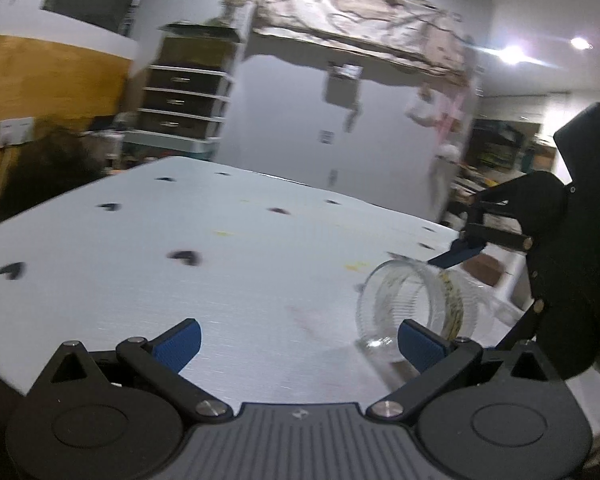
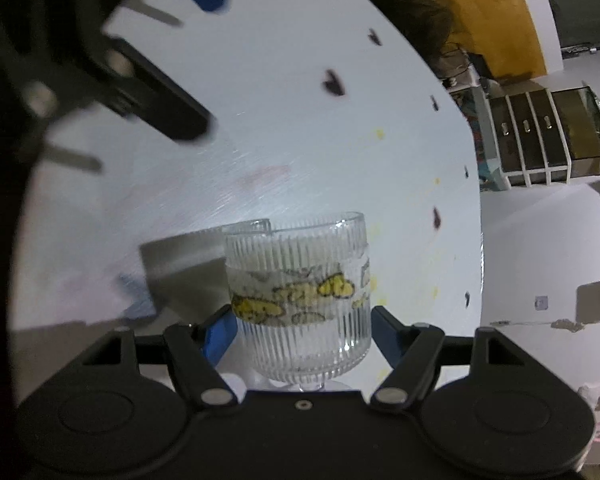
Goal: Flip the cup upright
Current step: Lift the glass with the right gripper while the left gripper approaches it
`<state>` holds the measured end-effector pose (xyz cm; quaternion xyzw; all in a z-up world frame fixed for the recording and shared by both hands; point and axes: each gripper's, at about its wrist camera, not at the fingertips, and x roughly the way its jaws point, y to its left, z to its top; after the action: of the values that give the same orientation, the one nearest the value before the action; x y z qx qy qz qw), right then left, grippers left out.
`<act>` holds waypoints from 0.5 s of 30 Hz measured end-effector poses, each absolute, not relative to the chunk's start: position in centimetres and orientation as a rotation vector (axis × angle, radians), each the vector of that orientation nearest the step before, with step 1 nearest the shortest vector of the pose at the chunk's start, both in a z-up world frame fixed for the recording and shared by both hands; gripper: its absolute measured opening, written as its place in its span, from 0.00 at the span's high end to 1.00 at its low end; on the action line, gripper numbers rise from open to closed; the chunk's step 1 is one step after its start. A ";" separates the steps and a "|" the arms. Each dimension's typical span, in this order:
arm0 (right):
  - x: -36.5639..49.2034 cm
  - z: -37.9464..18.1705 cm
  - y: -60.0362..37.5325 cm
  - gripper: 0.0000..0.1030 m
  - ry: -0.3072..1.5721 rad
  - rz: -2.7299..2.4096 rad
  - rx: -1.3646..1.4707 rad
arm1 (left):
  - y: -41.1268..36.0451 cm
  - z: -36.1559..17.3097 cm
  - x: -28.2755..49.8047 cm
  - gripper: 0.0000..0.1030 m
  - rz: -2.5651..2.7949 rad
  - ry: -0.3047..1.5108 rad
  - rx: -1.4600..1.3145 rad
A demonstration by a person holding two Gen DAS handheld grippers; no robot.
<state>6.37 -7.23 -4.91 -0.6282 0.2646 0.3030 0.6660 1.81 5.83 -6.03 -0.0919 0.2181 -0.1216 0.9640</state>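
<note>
Spread wide and holding nothing, the left gripper (image 1: 298, 344) hangs low over the white table (image 1: 140, 248) in the left wrist view. Beyond its right-hand pad lies the ribbed glass cup (image 1: 416, 304) on its side, mouth turned toward this camera, near the table's right edge. The right gripper (image 1: 456, 254) reaches in from past the cup, a blue pad at its upper wall.

From the right wrist view, the right gripper's (image 2: 304, 330) blue pads flank the cup (image 2: 300, 292) at its yellow-patterned band; whether they press it I cannot tell. The step looks like taking hold for the flip; next, I'd judge, a firm squeeze, then a wrist roll to stand it.
</note>
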 end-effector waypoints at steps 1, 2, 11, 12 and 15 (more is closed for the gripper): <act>5.8 -5.0 -7.5 0.29 0.599 0.680 -1.423 | 5.5 -6.0 1.7 0.00 -0.269 0.440 -0.185; 5.1 -5.1 -7.7 0.29 0.591 0.680 -1.432 | 5.1 -6.0 1.6 0.00 -0.297 0.438 -0.185; 4.8 -3.7 -9.8 0.21 0.527 0.763 -1.245 | 2.4 -6.2 2.0 0.00 -0.381 0.453 -0.164; 4.6 -3.1 -10.4 0.19 0.519 0.784 -1.205 | 2.3 -6.4 2.4 0.00 -0.369 0.464 -0.168; 4.8 -1.2 -12.8 0.19 0.490 0.811 -1.073 | 2.4 -6.8 3.2 0.00 -0.330 0.493 -0.186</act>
<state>4.76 -12.77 -1.22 -0.4917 0.2246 0.3716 0.7548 3.25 2.36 -6.81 -0.0913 0.2425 -0.1621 0.9521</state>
